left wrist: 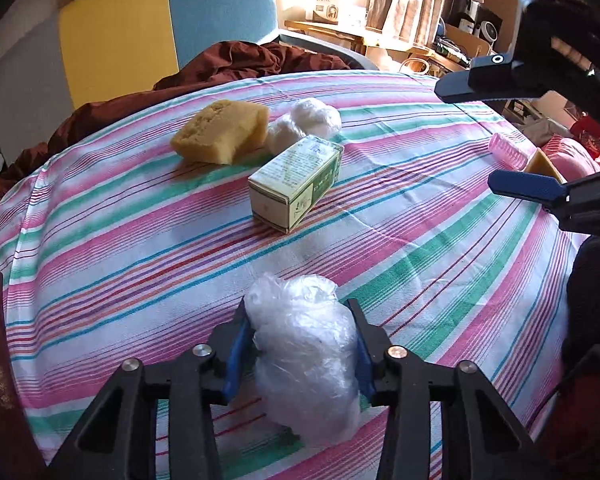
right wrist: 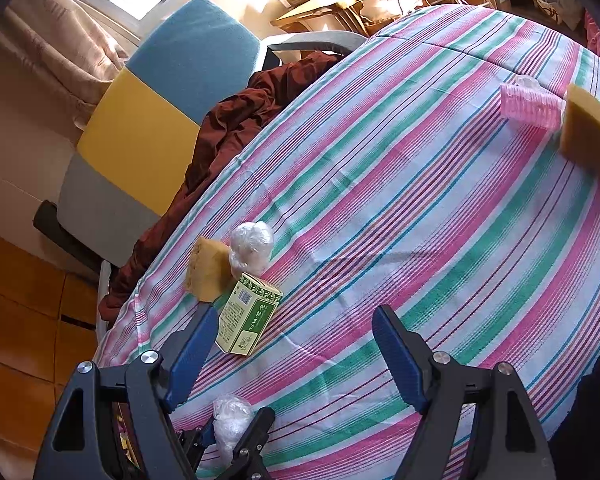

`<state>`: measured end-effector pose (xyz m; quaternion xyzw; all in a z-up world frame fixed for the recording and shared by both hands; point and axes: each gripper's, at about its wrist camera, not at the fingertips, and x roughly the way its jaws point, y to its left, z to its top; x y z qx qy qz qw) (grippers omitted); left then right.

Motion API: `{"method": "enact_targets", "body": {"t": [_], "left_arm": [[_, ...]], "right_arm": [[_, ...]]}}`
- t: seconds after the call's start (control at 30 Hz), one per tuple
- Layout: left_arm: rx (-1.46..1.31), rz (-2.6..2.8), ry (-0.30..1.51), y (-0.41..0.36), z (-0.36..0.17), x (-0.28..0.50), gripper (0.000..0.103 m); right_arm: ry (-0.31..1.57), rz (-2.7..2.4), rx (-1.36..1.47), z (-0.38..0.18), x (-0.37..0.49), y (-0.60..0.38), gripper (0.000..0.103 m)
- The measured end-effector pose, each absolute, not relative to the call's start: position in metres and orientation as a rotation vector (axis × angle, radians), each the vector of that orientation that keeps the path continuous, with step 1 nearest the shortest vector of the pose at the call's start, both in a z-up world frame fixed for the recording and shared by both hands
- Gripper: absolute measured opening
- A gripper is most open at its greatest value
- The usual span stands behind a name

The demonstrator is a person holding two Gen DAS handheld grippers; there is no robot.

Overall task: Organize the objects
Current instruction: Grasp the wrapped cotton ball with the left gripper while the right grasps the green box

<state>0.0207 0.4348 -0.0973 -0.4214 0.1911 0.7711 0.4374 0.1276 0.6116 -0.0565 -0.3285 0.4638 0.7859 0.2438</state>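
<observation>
My left gripper (left wrist: 300, 312) is shut on a crumpled clear plastic bag (left wrist: 306, 354), just above the striped tablecloth (left wrist: 120, 240); the bag also shows in the right wrist view (right wrist: 232, 416). Ahead lie a green-and-white box (left wrist: 296, 182), a yellow sponge (left wrist: 222, 132) and a white plastic ball (left wrist: 304, 124), grouped together. My right gripper (right wrist: 294, 320) is open and empty above the cloth, right of the box (right wrist: 250, 314); it also shows in the left wrist view (left wrist: 466, 136). A pink hair roller (right wrist: 530, 106) and a second yellow sponge (right wrist: 590, 134) lie far right.
A chair with blue, yellow and grey panels (left wrist: 140, 36) stands behind the table, with dark red cloth (left wrist: 228, 64) draped over it and the table edge. A cluttered wooden desk (left wrist: 340, 28) stands at the back. A dark red book (left wrist: 0, 380) is at the left edge.
</observation>
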Motion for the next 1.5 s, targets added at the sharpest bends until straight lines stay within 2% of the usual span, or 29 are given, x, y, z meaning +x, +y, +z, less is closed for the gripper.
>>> {"method": "enact_targets", "body": {"t": [0.1,0.27,0.6,0.7,0.9,1.1,1.37,1.43,1.5], "left_arm": [[-1.047,1.944,0.446,0.422,-0.097,0.015,0.036],[-1.014,1.975,0.410,0.396,-0.100,0.014,0.038],[-0.961,1.994,0.417,0.393,-0.105,0.019,0.039],[-0.963,1.987,0.395,0.390,-0.105,0.017,0.039],[-0.971,1.976,0.365,0.389,-0.105,0.014,0.039],[-0.978,1.966,0.342,0.388,-0.106,0.011,0.039],[-0.978,1.963,0.333,0.389,-0.107,0.010,0.039],[-0.978,1.963,0.334,0.389,-0.107,0.010,0.039],[-0.976,1.964,0.336,0.389,-0.107,0.010,0.039]], "right_arm": [[1.270,2.149,-0.932,-0.060,0.124,0.610,0.081],[1.264,2.153,-1.017,-0.067,0.113,0.605,0.081],[1.122,2.229,-1.200,-0.072,0.082,0.576,0.082],[0.955,2.280,-1.208,-0.060,0.069,0.566,0.084],[0.436,2.350,-1.398,-0.059,0.019,0.547,0.087],[0.284,2.365,-1.542,-0.078,-0.002,0.551,0.089],[0.280,2.368,-1.622,-0.098,-0.020,0.561,0.089],[0.293,2.364,-1.638,-0.102,-0.021,0.561,0.077],[0.295,2.358,-1.644,-0.102,-0.017,0.557,0.077]]}}
